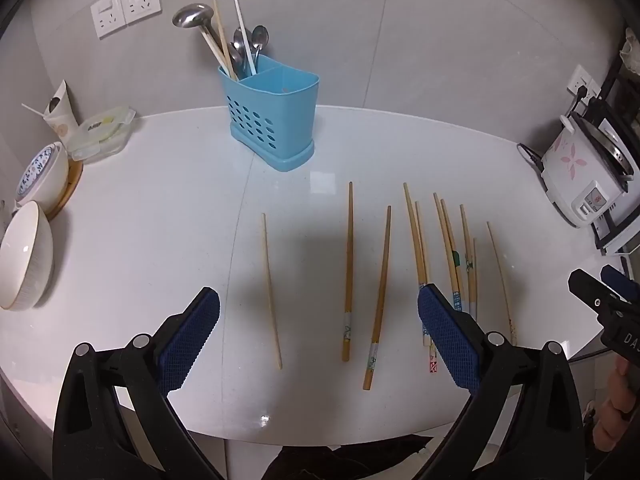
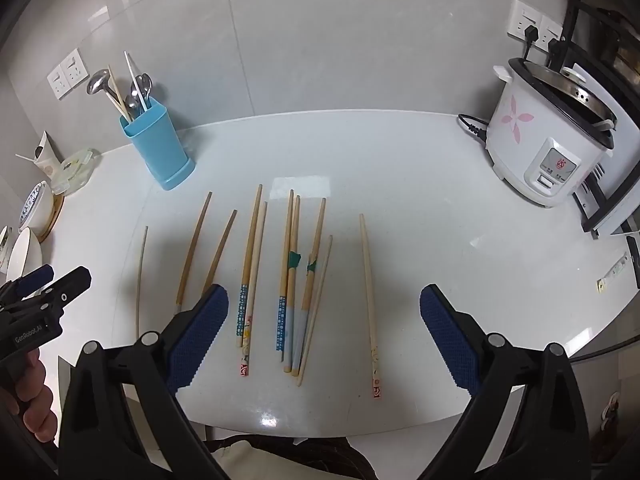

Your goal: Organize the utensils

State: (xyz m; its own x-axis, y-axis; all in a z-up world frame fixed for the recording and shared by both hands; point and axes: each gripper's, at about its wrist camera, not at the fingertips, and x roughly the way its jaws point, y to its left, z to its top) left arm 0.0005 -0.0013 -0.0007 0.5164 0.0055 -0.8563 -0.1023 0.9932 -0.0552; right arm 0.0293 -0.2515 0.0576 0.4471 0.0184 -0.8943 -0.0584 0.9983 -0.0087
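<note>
Hovering over the glossy white countertop point(image 1: 160, 184): left gripper point(image 1: 319, 332) with black arms and blue textured pads, jaws spread wide, gripping nothing. Hovering likewise, tilted steeply down: right gripper point(image 2: 324, 330), same build, jaws released and empty, above the tight cluster of chopsticks.

Lying loose on the counter, roughly parallel, tips pointing toward the wall: wooden chopsticks point(image 2: 288, 276), some with blue dotted or green bands. Farthest left, alone: thin pale chopstick point(image 1: 272, 292). Farthest right, apart from the cluster: pale chopstick with a red-patterned end point(image 2: 370, 308).

Standing upright near the back wall, well apart from the loose sticks: light blue perforated plastic utensil holder point(image 1: 272, 120), two compartments, one holding a steel ladle point(image 1: 192, 16), spoons and a few sticks, the other seemingly empty, though hard to tell from this angle.

Sitting at the right edge: white rice cooker with pink flower print point(image 2: 548, 148). Stacked at the left edge: white bowls point(image 1: 28, 256)
</note>
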